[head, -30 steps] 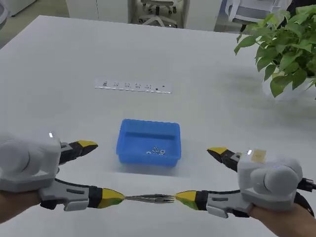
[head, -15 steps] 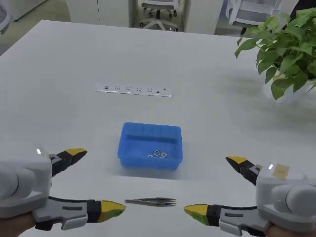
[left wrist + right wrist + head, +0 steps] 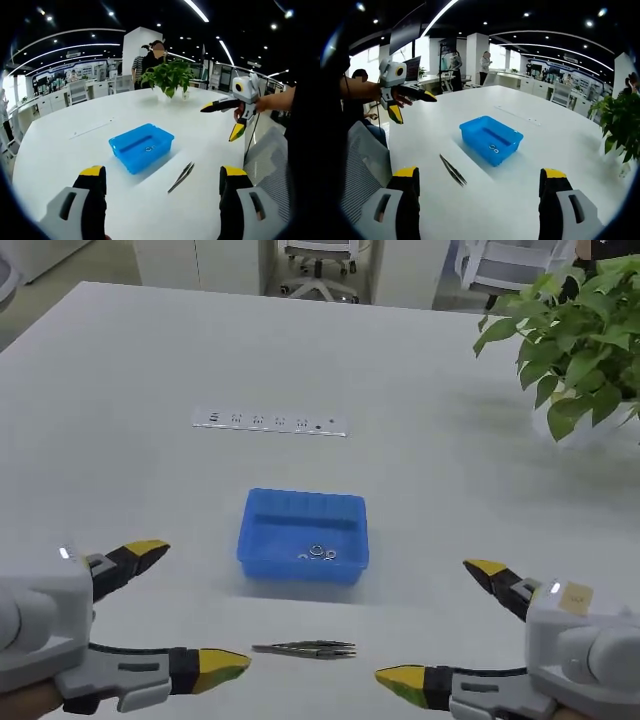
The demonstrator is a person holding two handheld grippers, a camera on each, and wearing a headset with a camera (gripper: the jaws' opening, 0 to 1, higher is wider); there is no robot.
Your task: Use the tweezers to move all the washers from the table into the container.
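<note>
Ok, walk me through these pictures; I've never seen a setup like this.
There is no robot here: a person holds a two-jaw tool in each hand. The head view looks down from a headset, with the left gripper and right gripper at its bottom corners. The two round pictures come from a camera on each gripper, looking along its yellow-tipped jaws. On the white table sit a blue container with a few washers inside, tweezers in front of it, a power strip beyond it and a plant at the far right. Both grippers are open and hold nothing.
</note>
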